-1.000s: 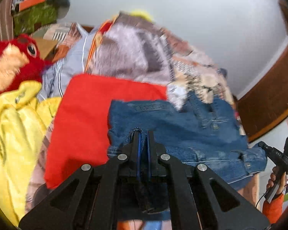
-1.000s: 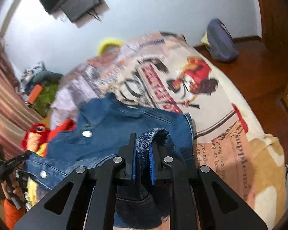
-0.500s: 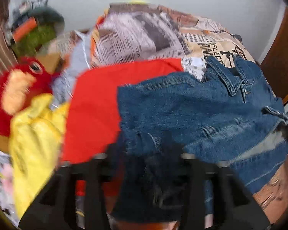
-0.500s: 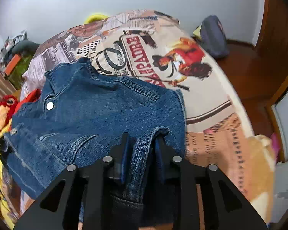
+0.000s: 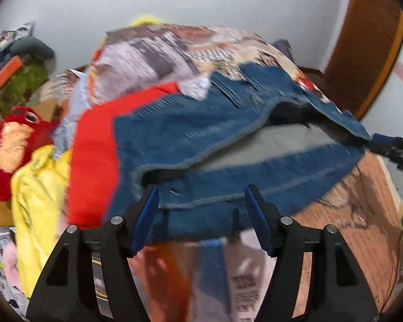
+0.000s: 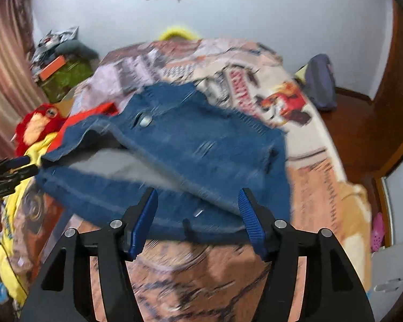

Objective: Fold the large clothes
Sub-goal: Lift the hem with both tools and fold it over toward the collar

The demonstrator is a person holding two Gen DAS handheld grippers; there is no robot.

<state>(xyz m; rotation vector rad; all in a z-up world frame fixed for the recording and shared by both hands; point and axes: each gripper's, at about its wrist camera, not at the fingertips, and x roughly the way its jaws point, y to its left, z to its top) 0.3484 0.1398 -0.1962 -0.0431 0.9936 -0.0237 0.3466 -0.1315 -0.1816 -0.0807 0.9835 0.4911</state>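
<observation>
A blue denim jacket (image 5: 201, 134) lies spread on the printed bedspread (image 5: 349, 214), front gaping to show its grey lining; it also shows in the right wrist view (image 6: 201, 139). My left gripper (image 5: 202, 214) is open and empty, just in front of the jacket's near hem. My right gripper (image 6: 197, 214) is open and empty at the near hem on the other side. Each gripper shows at the edge of the other's view: the right one (image 5: 395, 150), the left one (image 6: 8, 171).
A red garment (image 5: 94, 155) lies under the jacket's left side. A yellow garment (image 5: 37, 187) and a red plush toy (image 5: 13, 145) sit left of it. A purple bag (image 6: 319, 83) lies on the floor by the wooden door (image 6: 395, 94).
Both grippers were shut on the jacket's denim edge; now both are open and the jacket has dropped flat onto the bed. Both grippers have pulled back from the hem.
</observation>
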